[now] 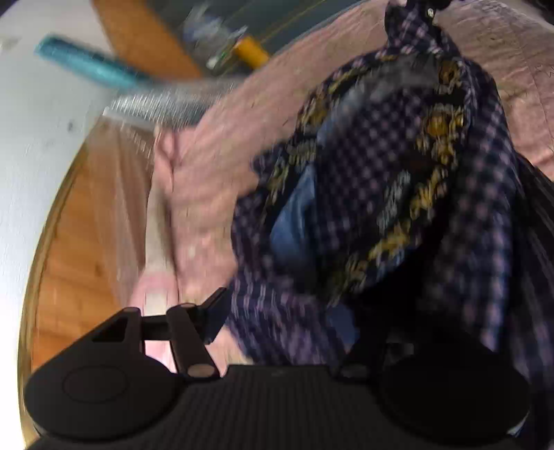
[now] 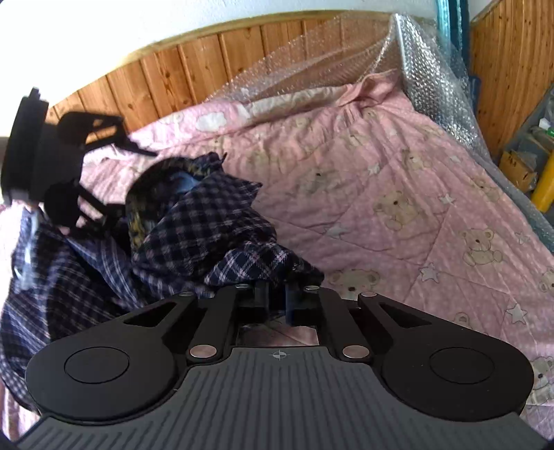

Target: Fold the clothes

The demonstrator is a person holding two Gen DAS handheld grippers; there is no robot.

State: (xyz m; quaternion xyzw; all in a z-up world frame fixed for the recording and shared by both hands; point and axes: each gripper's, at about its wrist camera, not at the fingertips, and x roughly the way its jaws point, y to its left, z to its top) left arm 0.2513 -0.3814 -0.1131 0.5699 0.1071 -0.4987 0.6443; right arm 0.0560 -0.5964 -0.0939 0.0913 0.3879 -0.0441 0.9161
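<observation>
A dark navy and pink checked garment (image 2: 194,221) with a yellow-patterned lining (image 1: 432,162) hangs bunched above the pink bed. My right gripper (image 2: 277,297) is shut on a fold of its cloth; in the left wrist view it shows at the top (image 1: 432,10), holding the garment up. My left gripper (image 2: 128,180) stands open at the garment's left side. One finger (image 2: 138,149) is clear of the cloth, and the other lies against it. In the left wrist view, my left gripper (image 1: 284,311) has one finger (image 1: 211,308) showing; cloth hides the other.
A pink quilt (image 2: 398,194) printed with teddy bears covers the bed. Bubble wrap (image 2: 408,65) lies along the headboard end, and wood panelling (image 2: 166,69) lines the wall. Cardboard boxes (image 2: 519,166) and a yellow cylinder (image 2: 543,187) stand off the bed's right side.
</observation>
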